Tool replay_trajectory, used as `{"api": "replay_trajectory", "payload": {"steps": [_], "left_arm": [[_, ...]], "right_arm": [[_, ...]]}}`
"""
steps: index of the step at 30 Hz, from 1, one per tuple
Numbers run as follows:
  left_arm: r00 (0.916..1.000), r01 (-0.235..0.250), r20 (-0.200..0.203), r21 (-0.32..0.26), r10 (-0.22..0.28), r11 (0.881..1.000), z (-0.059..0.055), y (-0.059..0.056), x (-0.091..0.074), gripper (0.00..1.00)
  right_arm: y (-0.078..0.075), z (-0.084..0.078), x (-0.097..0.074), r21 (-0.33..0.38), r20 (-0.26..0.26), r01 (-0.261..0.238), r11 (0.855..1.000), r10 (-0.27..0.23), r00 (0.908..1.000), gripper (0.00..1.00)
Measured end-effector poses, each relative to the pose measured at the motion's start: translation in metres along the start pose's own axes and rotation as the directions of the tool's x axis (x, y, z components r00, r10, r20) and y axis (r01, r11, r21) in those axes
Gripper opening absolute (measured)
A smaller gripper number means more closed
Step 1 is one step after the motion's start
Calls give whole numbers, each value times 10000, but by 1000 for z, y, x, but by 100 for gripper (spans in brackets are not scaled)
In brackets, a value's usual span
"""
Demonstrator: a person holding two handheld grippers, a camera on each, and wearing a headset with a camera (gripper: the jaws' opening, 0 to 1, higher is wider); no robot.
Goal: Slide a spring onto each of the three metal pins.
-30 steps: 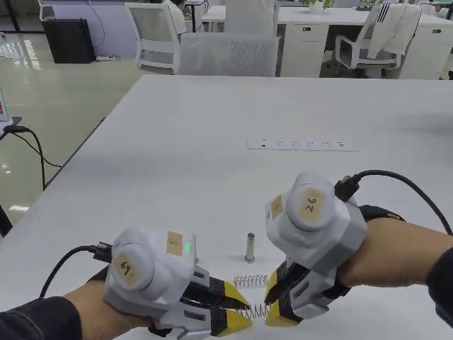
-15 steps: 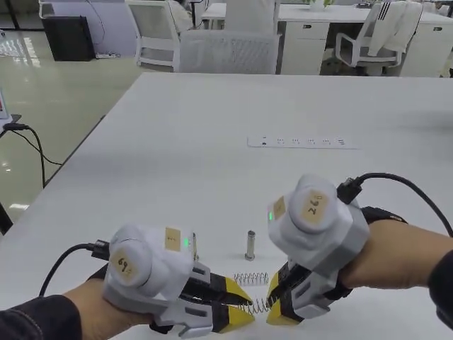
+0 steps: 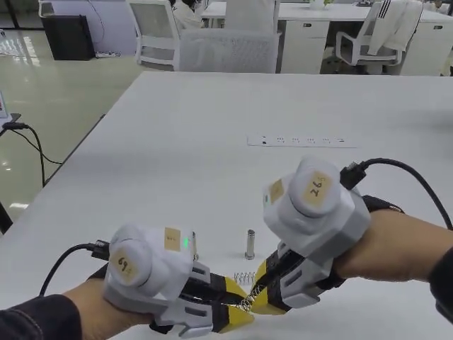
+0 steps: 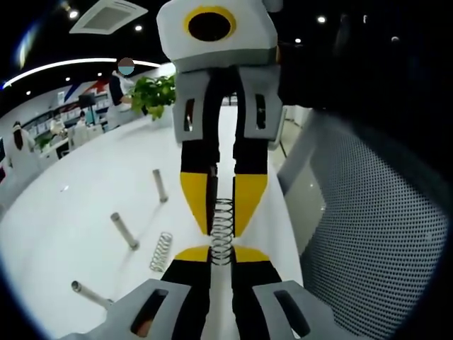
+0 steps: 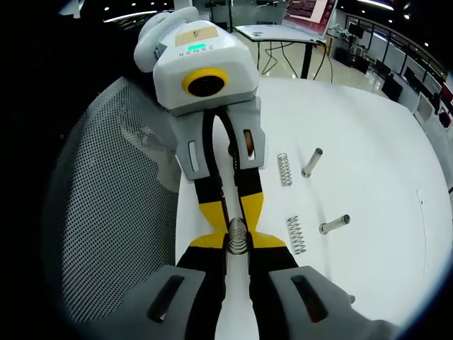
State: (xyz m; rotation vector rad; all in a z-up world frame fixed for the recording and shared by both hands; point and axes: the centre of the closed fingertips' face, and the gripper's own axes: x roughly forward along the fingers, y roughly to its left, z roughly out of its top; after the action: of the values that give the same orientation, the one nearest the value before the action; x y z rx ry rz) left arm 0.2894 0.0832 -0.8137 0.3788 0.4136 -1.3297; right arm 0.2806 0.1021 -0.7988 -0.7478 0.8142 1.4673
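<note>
Since a second ago the right gripper (image 3: 257,292) has tipped over and come in toward the left gripper (image 3: 239,307). Their yellow tips, which stood apart then, now almost meet at the near edge of the white desk (image 3: 212,142).

Between them runs a thin steel coil spring (image 4: 224,225), held off the desk. The left gripper's fingers (image 4: 192,253) are clenched on one end of it, and the right gripper's fingers (image 5: 209,241) are clenched on the other end, which shows as a round coil in the right gripper view.

The short grey metal pins are all on the desk, apart from the held spring. The left gripper view shows one (image 4: 161,185), a second (image 4: 124,231) and a third (image 4: 88,294). In the head view, one of them stands upright just beyond the grippers.

Two loose springs lie flat on the desk near the pins, one farther out (image 5: 284,168) and one nearer (image 5: 296,234). None is on a pin.

A white power strip (image 3: 301,143) lies farther up the desk, well apart from the work.
</note>
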Motion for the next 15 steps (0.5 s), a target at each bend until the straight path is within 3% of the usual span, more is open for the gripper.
{"api": "replay_trajectory", "payload": {"steps": [15], "left_arm": [[9999,-89,75,-198,90,9998,-1,1,1,3]], "right_arm": [[-1,3,2,-170,-77,125,9998,-126,9999,8]]}}
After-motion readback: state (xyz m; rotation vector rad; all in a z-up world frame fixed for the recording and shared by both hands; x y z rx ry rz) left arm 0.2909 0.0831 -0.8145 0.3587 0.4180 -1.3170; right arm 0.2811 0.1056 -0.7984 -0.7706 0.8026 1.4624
